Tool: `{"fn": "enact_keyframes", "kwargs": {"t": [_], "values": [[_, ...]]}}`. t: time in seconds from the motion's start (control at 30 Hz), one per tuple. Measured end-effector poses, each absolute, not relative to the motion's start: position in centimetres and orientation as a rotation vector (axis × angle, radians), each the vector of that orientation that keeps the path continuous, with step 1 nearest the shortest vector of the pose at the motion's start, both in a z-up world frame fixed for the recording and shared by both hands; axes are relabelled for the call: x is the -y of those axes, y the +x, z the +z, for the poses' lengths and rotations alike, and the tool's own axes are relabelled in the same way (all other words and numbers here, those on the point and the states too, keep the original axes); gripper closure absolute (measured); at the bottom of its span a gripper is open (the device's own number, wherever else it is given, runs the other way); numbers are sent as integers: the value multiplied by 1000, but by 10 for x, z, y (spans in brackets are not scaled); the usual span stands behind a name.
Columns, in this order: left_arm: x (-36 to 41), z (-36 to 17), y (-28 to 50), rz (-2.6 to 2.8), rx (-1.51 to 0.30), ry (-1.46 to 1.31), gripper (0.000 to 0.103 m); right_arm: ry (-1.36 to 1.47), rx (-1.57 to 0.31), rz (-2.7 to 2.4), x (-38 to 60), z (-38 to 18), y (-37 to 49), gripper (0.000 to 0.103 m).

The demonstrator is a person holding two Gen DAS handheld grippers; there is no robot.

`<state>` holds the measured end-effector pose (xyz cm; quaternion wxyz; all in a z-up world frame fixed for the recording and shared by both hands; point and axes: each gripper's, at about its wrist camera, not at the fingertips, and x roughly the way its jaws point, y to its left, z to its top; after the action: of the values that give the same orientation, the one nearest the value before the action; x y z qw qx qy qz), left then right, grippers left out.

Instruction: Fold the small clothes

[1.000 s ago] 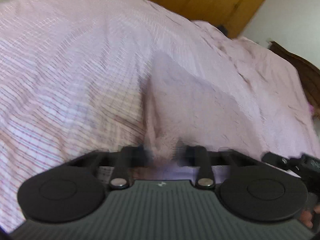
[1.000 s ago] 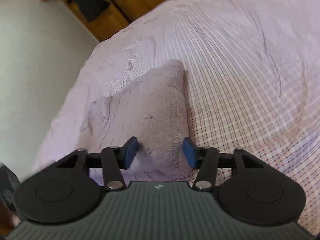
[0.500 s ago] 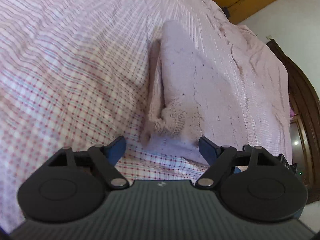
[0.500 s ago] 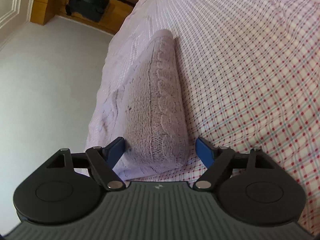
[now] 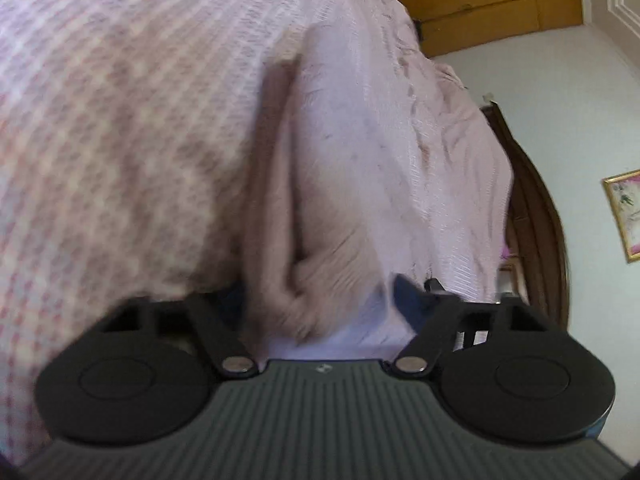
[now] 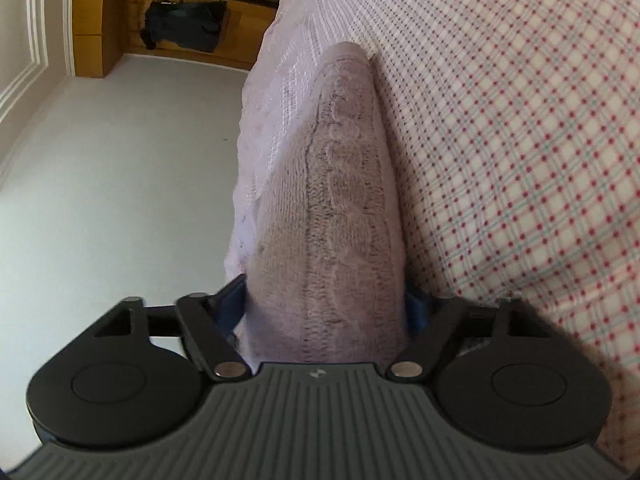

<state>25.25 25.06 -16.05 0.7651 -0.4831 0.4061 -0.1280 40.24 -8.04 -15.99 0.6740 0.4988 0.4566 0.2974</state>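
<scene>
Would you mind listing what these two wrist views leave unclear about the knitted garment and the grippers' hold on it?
- Left wrist: motion blur smears the knitted garment; left gripper contact unclear.
- Right wrist: right gripper fingers mostly hidden behind the garment; grip uncertain.
- Garment type: folded, unidentifiable.

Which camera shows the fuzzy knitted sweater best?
The right wrist view: the sweater is sharp there, its cable knit stitches clear, sitting between the open right tool. In the left wrist view the sweater is blurred, only folds showing.
</scene>
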Motion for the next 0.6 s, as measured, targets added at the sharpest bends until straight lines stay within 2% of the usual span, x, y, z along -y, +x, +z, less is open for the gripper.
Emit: {"fn": "enact_keyframes", "kwargs": {"t": [0.07,0.17,0.4,0.6], "values": [[-254,-168,246,-272,-869,-1102,58,1124,-1013,628,84,-157,396,49],[-246,-162,233,-260,-830,-1106,64,1153,-988,622,91,-147,382,53],[-199,-137,181,-312,-824,-1073,65,1156,-960,608,149,-113,319,53],[-157,-139,121,-316,-859,-1065,65,1183,-979,553,199,-125,239,53]]}}
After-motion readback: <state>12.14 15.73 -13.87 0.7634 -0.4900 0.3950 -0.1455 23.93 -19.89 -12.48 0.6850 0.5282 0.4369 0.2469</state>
